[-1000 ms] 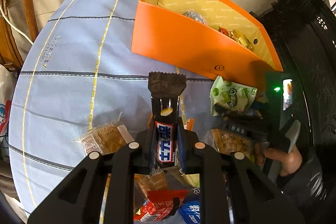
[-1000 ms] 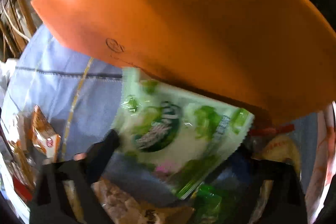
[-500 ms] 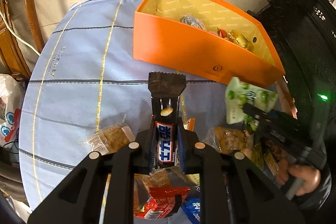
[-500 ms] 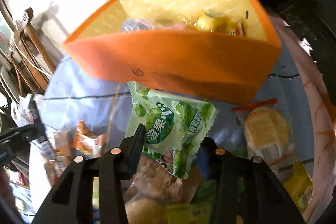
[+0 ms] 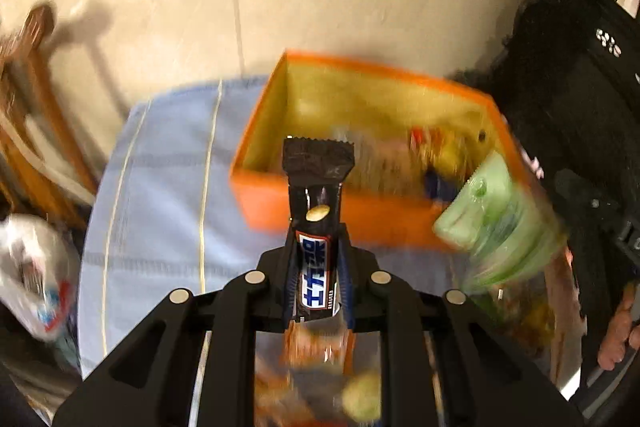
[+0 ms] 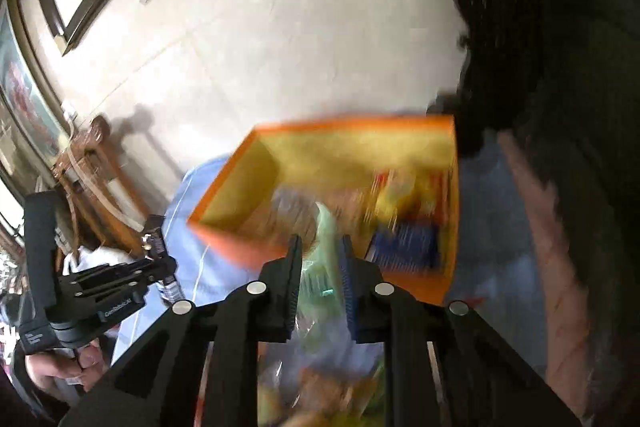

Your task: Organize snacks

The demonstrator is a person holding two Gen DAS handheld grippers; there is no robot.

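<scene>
Snacks were split three ways: some already lay blurred inside the orange box (image 5: pixel 280 195), a loose heap sat on the blue cloth (image 5: pixel 160 187) near the cameras, and two were held up in the air. The box stood open on the cloth-covered table, with a wooden chair (image 5: pixel 28 75) off to one side and dark carved furniture (image 5: pixel 580 107) on the other. Nothing blocked the box's open top.

The left gripper (image 5: pixel 318 267) pointed steeply down toward the box, its jaws clamped on a dark chocolate bar (image 5: pixel 316 211) that stood upright, its crimped end overlapping the box's near wall in this view. The right gripper (image 6: pixel 320 283) also tilted downward, jaws pressed tight on a green snack packet (image 6: pixel 320 259); from the left wrist view that packet (image 5: pixel 500 227) hung just beside the box's near corner, smeared by motion. A hand (image 5: pixel 616 339) gripped the right tool's handle at the frame edge, and another hand (image 6: pixel 68 363) held the left tool.
</scene>
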